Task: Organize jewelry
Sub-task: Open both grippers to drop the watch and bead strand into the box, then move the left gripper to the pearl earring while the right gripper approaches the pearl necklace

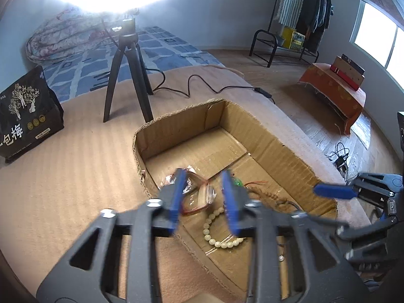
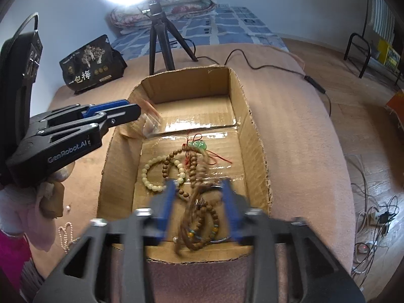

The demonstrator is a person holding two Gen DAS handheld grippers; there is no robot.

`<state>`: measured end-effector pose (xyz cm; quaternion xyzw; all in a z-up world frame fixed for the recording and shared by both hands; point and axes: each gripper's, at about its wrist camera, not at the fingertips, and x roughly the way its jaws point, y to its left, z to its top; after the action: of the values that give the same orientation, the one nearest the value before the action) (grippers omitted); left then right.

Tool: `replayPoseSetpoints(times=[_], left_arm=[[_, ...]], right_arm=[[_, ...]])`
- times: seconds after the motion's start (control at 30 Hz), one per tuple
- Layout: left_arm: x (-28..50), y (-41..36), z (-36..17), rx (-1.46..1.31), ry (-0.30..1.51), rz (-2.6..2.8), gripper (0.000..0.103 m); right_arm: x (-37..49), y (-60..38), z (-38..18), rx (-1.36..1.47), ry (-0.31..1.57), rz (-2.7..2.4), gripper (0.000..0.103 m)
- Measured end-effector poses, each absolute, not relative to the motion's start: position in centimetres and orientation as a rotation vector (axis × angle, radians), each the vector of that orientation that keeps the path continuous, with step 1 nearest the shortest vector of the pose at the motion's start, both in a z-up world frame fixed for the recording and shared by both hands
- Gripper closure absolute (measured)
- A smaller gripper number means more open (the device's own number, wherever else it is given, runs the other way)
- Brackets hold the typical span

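An open cardboard box sits on a tan blanket; it also shows in the left wrist view. Inside lie a pale bead bracelet, brown wooden bead strands, a green pendant on red cord and a clear plastic bag. My left gripper is open above the bag at the box's left side. My right gripper is open over the near end of the box, with a blurred brown beaded tassel strand between its fingers. A pearl necklace lies on the blanket left of the box.
A black tripod with a bright ring light stands behind the box, with its cable across the blanket. A black snack bag stands at the left. A clothes rack and a low orange table are on the floor at the right.
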<state>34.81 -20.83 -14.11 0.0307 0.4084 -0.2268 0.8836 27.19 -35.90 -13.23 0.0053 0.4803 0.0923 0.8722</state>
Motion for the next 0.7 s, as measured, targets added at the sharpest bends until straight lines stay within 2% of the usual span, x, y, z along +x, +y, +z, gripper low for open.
replayPoseSetpoints(times=[0.07, 0.7], left_arm=[[34.7, -20.7, -13.9, 0.061, 0.844, -0.469, 0.064], [31.4, -16.9, -10.7, 0.029, 0.807, -0.445, 0.064]], right_arm=[[26.9, -35.8, -12.8, -0.004, 0.985, 0.179, 0.033], [24.3, -34.4, -10.3, -0.037, 0.942, 0.161, 0.033]])
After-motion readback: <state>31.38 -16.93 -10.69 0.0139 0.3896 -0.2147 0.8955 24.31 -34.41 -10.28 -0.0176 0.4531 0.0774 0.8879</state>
